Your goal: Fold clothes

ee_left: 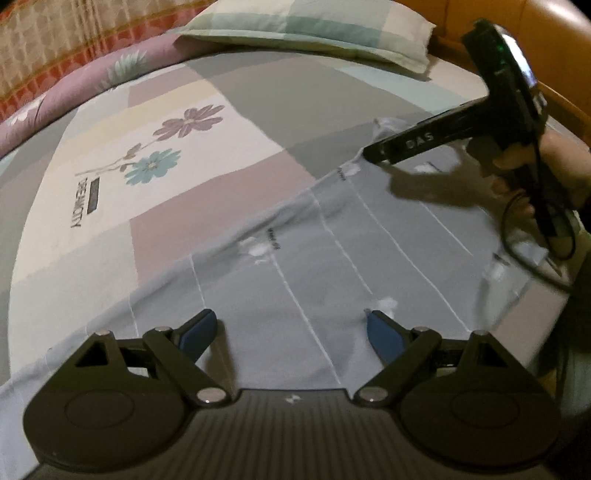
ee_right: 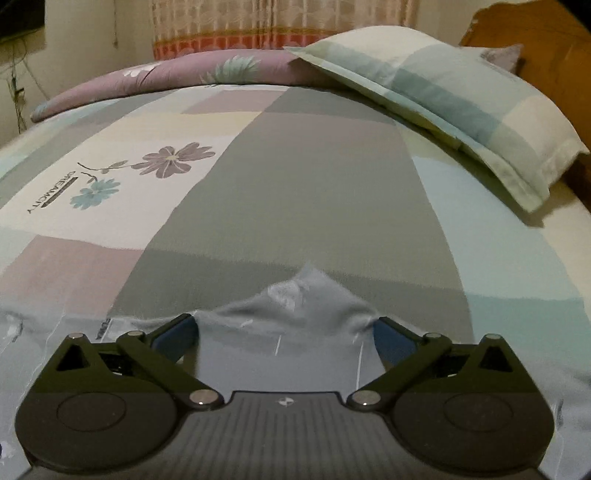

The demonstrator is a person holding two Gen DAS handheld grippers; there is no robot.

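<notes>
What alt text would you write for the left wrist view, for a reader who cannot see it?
The open left gripper hovers over a grey-blue garment with thin white stripes, spread on a patchwork bedsheet. At right, a hand holds the right gripper over the garment's far edge; a pillow lies behind.

Left gripper [ee_left: 291, 326]: jaws spread wide, blue fingertips [ee_left: 199, 328] well apart, nothing pressed between them; tool pitched downward. Right gripper [ee_right: 286, 332]: jaws at full spread, blue pads [ee_right: 177, 334] apart and clamping nothing; also angled downward. From the left wrist camera, the right gripper appears at upper right, seen side-on, held by the person's right hand [ee_left: 554, 166] wrapped around the handle; a dark sleeve shows below it.
</notes>
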